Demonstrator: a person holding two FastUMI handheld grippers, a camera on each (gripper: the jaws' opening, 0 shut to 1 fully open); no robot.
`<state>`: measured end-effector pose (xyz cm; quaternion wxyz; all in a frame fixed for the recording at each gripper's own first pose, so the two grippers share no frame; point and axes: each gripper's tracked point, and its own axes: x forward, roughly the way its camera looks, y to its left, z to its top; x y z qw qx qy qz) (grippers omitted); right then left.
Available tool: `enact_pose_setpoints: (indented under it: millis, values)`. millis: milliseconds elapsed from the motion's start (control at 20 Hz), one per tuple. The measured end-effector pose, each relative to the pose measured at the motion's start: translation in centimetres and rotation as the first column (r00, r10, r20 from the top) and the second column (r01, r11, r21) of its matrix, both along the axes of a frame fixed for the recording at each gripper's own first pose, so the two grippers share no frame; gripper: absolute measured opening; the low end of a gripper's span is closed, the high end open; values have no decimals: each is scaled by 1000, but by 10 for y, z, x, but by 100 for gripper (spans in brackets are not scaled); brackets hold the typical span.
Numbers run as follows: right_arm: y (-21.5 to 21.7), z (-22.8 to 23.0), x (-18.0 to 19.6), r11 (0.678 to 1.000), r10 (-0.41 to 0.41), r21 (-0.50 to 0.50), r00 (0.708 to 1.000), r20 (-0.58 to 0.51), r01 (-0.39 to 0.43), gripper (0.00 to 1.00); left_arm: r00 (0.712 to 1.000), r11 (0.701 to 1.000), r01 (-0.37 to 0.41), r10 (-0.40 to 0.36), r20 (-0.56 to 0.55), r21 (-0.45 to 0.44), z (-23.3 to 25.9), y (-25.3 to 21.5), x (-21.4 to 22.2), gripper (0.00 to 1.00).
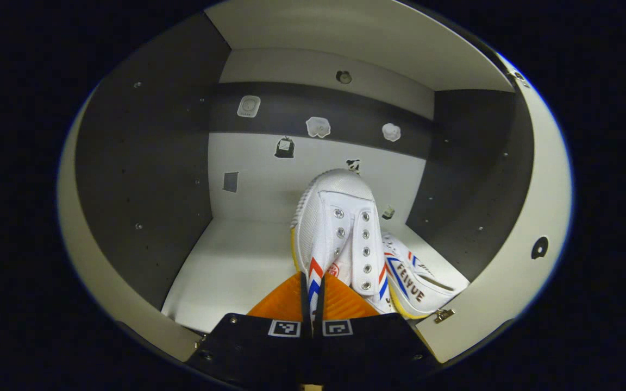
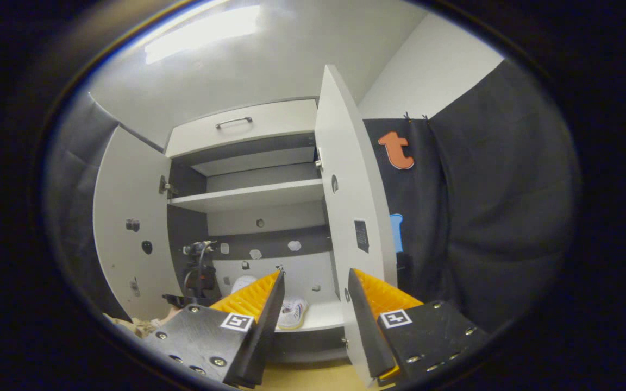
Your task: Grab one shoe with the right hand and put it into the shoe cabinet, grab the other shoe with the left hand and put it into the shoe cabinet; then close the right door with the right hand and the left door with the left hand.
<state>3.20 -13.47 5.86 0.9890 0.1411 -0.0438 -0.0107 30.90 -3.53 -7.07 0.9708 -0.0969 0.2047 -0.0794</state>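
- My left tool [image 1: 311,304] reaches into the lower compartment of the shoe cabinet [image 1: 144,163], its two orange fingers [image 1: 283,301] pinched together on the side wall of a white canvas shoe [image 1: 340,228].
- That held shoe points toe-first toward the cabinet's back wall, lace eyelets up, with red and blue chevron stripes along its side.
- A second white shoe [image 1: 413,279] lies just to its right on the cabinet floor, touching it; the word "FEIYUE" reads along its side next to red and blue stripes.
- Small stickers dot the back wall; I cannot read any of them.
- My right tool [image 2: 313,296] is held outside the cabinet with its fingers spread wide and nothing between them.
- In the right gripper view both cabinet doors stand open: the left door [image 2: 128,228] swung wide, the right door [image 2: 345,195] edge-on just beyond my right finger.
- A drawer with a metal handle [image 2: 234,121] sits above the shelves.
- Each tool carries square black-and-white marker tags [image 1: 284,327].
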Motion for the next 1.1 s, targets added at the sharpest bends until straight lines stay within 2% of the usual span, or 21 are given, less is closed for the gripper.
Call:
enact_pose_setpoints:
  millis: [100,150,300,450,500,550,650,700,800,850,900,1000,1100]
  values:
    - [-3,0,0,1000,7,2,1000,-1,-7,70,998,1000,-1,1,-64,2,-17,2,18,0]
    - [-4,1,-1,1000,9,-4,1000,-3,-9,70,996,1000,-7,7,-93,5,-24,1,24,3]
    - [-2,0,0,999,31,-17,999,-8,-31,70,987,999,-20,24,-161,26,-43,3,30,0]
    - [2,5,-2,998,64,-22,998,0,-64,70,986,999,-23,28,-162,31,-42,3,31,1]
    - [3,6,-3,997,73,-18,997,4,-73,70,985,999,-26,32,-172,39,-44,3,28,6]
    - [2,9,-4,997,75,-14,997,9,-75,70,985,999,-30,36,-169,38,-44,4,28,5]
    - [-3,11,-6,998,69,-13,997,18,-69,70,987,1000,-29,29,-156,0,-40,-1,25,11]
    - [-6,11,-9,998,66,-12,998,21,-66,70,989,999,-39,40,-143,4,-35,3,24,19]
    - [-15,13,-15,998,57,-5,998,23,-57,70,993,999,-34,36,-112,21,-24,5,18,42]
    - [-20,14,-20,999,52,1,998,27,-52,70,995,999,-27,29,-94,20,-17,3,13,46]
    - [-27,15,-24,999,43,5,999,29,-43,70,997,1000,-25,26,-75,15,-11,3,9,61]
    - [-43,16,-29,1000,19,3,999,28,-19,70,999,1000,-22,22,-36,-2,6,2,-4,74]
    - [-62,14,-32,1000,-5,-9,1000,24,5,71,1000,1000,-9,9,5,-14,24,-3,-18,82]
